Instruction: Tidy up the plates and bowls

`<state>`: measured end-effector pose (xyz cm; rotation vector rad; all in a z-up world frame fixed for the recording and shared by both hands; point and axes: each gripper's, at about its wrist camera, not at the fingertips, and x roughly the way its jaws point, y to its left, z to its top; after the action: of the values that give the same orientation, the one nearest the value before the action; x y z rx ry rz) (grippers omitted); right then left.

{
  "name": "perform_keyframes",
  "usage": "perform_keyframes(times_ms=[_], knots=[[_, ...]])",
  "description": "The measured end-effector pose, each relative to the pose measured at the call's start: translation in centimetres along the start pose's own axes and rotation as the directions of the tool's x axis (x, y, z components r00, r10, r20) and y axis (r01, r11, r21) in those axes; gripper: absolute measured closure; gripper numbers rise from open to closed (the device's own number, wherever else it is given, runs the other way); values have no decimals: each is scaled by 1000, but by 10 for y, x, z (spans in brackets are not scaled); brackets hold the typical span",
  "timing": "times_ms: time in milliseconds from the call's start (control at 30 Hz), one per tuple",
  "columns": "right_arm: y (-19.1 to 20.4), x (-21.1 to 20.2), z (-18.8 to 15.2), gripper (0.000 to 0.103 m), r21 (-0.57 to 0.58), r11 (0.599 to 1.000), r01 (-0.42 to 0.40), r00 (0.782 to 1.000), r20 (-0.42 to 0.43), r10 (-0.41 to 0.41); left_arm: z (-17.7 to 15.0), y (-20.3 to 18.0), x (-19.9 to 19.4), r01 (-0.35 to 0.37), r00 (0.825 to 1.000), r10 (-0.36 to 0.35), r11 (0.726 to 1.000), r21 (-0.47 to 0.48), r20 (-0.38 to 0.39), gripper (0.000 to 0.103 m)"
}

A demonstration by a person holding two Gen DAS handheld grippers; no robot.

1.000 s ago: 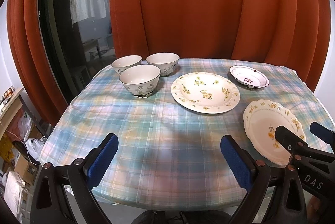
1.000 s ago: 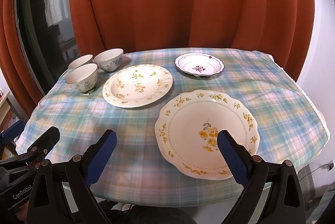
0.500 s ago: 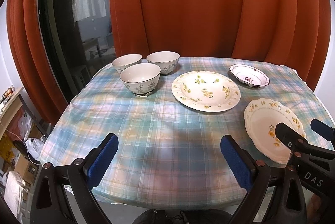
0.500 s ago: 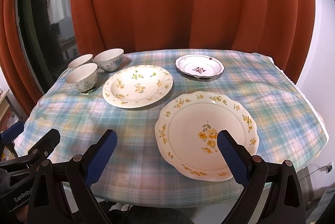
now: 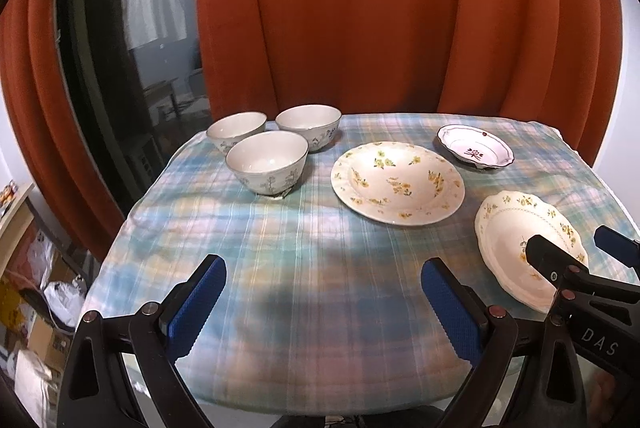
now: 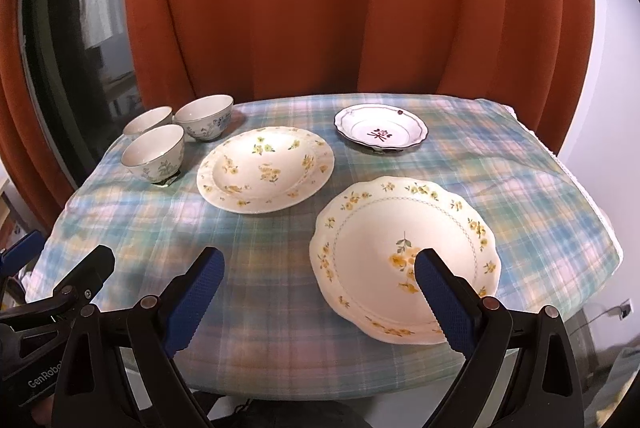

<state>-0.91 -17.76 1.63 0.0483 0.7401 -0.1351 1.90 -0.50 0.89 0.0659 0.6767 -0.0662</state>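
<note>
Three white bowls with blue and green flowers cluster at the table's far left. A round plate with yellow flowers lies mid-table. Behind it to the right sits a small plate with a dark red flower. A scalloped plate with yellow flowers lies near the front right. My left gripper hangs open over the front edge, holding nothing. My right gripper is open too, its right finger over the scalloped plate's near side.
The table wears a blue-green plaid cloth. Orange curtains hang close behind it. A dark window is at the left, with boxes and bags on the floor below. A white wall stands at the right.
Both grippers have edged forward and a little upward toward the table; the dishes sit lower in both views. Nothing was touched or moved.
</note>
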Motion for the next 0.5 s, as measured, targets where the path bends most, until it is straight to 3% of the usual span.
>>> perform_keyframes(times_ms=[267,500], knots=[[13,6,11,5,74,995,61,998,-34,-58,21,9,21,69,998,-68,996,62,-12,5],[9,19,8,5,115,986,121,990,-86,-111,25,-4,45,144,989,-138,984,105,-57,11]])
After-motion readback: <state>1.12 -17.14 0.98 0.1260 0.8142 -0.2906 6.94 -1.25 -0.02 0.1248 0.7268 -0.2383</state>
